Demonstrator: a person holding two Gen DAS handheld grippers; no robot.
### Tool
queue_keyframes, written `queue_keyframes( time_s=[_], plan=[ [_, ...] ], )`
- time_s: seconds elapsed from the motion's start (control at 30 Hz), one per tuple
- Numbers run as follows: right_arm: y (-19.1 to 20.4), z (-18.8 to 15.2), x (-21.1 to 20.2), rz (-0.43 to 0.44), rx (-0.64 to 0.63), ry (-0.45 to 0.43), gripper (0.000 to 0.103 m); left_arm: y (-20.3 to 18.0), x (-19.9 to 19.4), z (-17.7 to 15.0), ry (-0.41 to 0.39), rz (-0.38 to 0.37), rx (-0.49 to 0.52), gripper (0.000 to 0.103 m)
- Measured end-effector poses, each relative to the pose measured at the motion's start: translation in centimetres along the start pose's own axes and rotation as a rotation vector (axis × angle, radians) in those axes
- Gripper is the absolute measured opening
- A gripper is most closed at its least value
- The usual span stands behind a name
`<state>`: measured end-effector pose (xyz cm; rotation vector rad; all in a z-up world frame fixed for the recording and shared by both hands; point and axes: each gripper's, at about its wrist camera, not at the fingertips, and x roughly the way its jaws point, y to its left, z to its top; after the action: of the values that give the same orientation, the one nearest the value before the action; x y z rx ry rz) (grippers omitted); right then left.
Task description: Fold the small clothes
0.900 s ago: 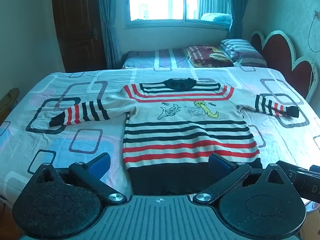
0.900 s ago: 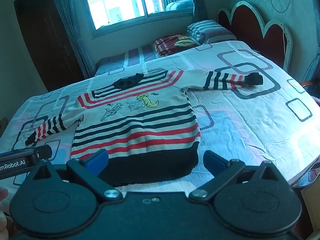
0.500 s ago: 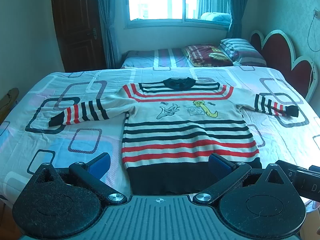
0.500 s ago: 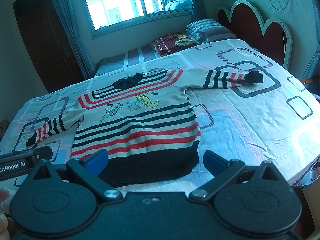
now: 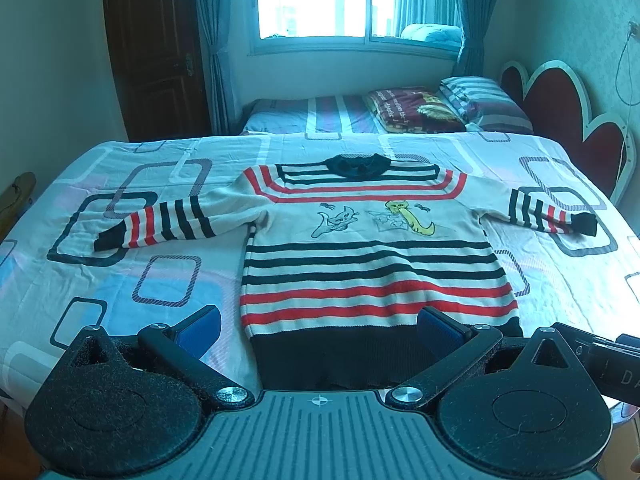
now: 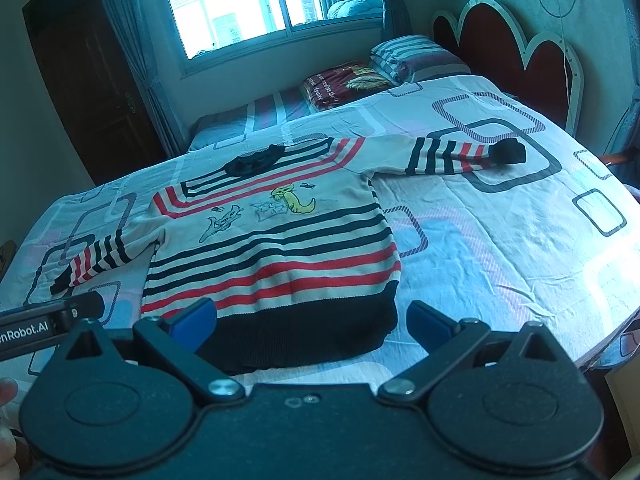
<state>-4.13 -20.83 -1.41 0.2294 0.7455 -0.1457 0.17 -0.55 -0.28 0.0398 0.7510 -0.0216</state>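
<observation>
Both tongs, left gripper [image 5: 318, 326] & right gripper [image 6: 310, 320], tilted down, jaws wide w/ nothing held, over sweater [image 5: 372, 248] hem.

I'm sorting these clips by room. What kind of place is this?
A home bedroom, most likely: a sweater lies spread on a bed with a heart-shaped headboard, pillows behind it and a curtained window.

My left gripper [image 5: 318, 330] hangs wide open above the striped sweater [image 5: 372, 256]. It's flat on the bed [image 5: 120, 264], sleeves spread.
</observation>
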Motion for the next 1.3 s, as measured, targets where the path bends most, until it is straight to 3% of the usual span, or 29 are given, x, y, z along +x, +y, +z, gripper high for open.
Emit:
queue_keyframes(
  time_s=[1.1,1.2,1.3],
  plan=[
    [-0.5,0.6,2.8,-0.009,0.026,-0.019,0.101,-0.4,3.1,0.9,0.03,-0.002,-0.018,0.103],
    [-1.1,1.2,3.3,0.016,0.05,-0.12,0.101,-0.6,4.2,1.2,0.041,-0.008,-0.026,0.103],
    [-2.3,1.8,4.1,0.009,0.085,-0.117,0.101,-0.8,5.5,1.6,0.046,-0.017,-0.043,0.103]
  ],
)
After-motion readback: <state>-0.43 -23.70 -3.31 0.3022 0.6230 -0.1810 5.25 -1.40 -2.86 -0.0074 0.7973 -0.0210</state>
